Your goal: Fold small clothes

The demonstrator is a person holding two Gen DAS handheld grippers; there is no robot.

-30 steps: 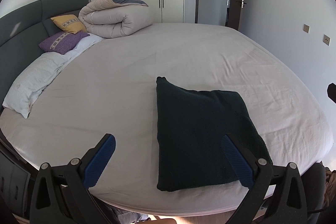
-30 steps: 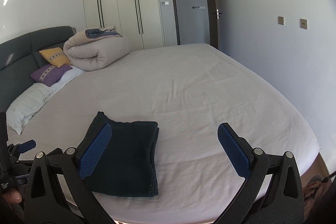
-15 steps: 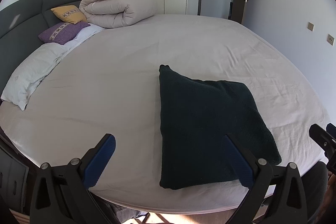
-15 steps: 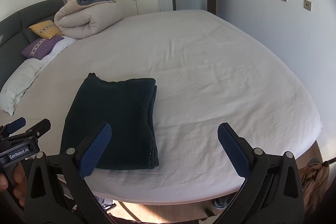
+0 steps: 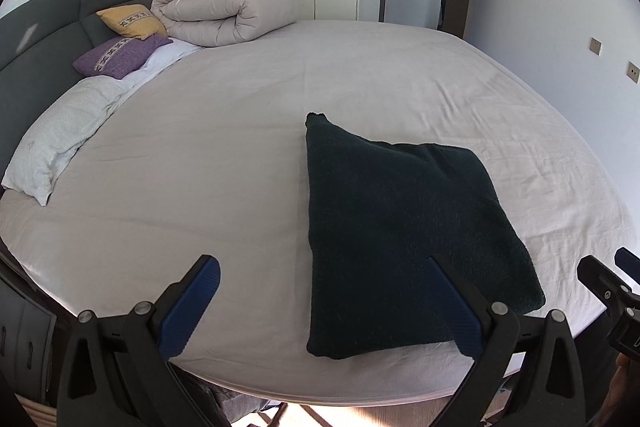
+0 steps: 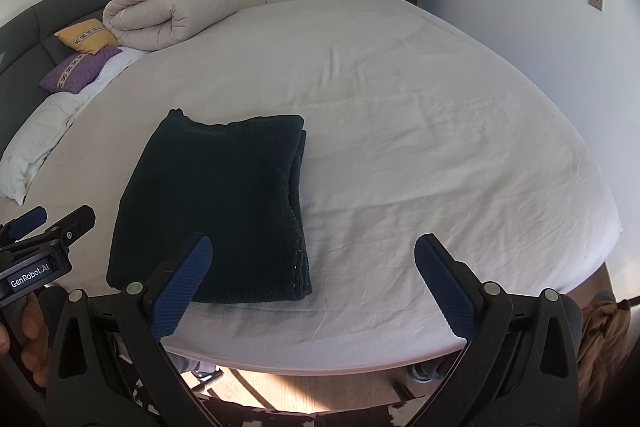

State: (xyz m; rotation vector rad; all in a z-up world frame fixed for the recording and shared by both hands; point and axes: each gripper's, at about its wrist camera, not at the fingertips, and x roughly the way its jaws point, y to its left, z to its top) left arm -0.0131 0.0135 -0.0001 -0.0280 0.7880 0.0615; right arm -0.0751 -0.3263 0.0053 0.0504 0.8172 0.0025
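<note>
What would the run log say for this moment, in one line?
garment: dark sweater folded, on bed | left tongs open | right tongs open | contact: none

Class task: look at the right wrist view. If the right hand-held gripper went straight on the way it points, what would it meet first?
Probably the bed sheet. The open right hand-held gripper aims just right of the folded dark garment, though depth is uncertain.

Left gripper (image 5: 332,303): jaws wide apart, nothing between its 2 fingers. Right gripper (image 6: 314,281): jaws wide apart, likewise holding nothing. Both point forward, side by side.
</note>
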